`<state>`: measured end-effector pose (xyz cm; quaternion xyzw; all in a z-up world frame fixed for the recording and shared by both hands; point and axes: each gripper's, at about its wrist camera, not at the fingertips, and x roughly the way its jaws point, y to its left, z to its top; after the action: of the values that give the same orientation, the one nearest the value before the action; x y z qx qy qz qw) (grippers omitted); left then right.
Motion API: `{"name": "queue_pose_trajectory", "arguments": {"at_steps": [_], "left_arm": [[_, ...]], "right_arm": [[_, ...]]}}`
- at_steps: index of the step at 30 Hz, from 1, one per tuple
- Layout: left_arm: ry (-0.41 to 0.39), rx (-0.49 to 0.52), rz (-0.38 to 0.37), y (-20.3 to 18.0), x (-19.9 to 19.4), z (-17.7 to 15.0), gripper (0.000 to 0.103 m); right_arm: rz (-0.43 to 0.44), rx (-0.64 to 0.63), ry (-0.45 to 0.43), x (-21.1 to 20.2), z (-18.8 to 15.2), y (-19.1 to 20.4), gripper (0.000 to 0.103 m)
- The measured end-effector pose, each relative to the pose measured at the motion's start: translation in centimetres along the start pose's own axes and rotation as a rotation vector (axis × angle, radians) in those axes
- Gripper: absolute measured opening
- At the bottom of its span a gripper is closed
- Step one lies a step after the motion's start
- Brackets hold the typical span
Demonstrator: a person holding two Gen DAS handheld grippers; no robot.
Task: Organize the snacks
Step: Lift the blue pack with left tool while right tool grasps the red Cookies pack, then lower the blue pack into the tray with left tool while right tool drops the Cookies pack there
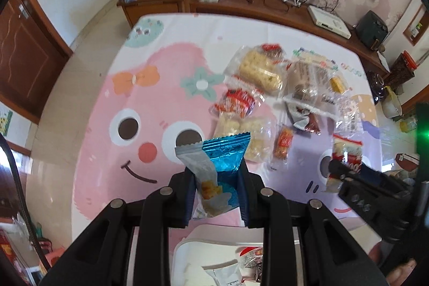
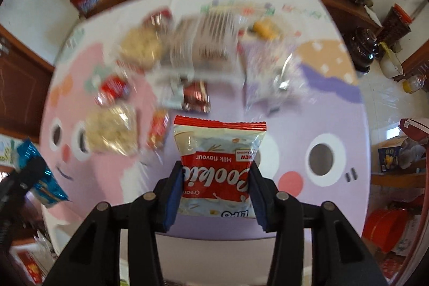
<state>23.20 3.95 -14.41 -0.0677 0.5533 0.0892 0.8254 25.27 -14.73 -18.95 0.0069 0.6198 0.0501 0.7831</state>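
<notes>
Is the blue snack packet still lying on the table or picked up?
Picked up: the blue snack packet sits between the left gripper fingers, above the table.

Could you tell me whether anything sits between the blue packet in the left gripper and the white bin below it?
Nothing visible does. The left gripper holds the blue packet directly above the white bin, whose opening shows only snacks already inside.
</notes>
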Motion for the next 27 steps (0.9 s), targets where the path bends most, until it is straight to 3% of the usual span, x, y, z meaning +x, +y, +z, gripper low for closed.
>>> {"name": "queue_pose_trajectory", "arguments": {"at_steps": [6,11,19,27], "left_arm": [[-0.105,0.076,-0.019,-0.7,-5.2,-0.6,0.025],[-0.152,0.126,-0.061,-0.8,-9.2,-2.1,0.025],[-0.177,0.205,-0.135,-0.7,-13.9,-6.0,0.025],[-0.166,0.303,-0.165,-1.1,-15.4,-10.5,0.025]], "right_arm": [[0.04,-0.004,-0.118,-5.8,-0.3,0.5,0.046],[0.077,-0.006,-0.177,-10.6,-2.8,0.9,0.046],[0.092,-0.02,-0.213,-15.7,-8.0,0.7,0.046],[0.081,-0.023,-0.217,-18.3,-13.4,0.9,0.047]]}}
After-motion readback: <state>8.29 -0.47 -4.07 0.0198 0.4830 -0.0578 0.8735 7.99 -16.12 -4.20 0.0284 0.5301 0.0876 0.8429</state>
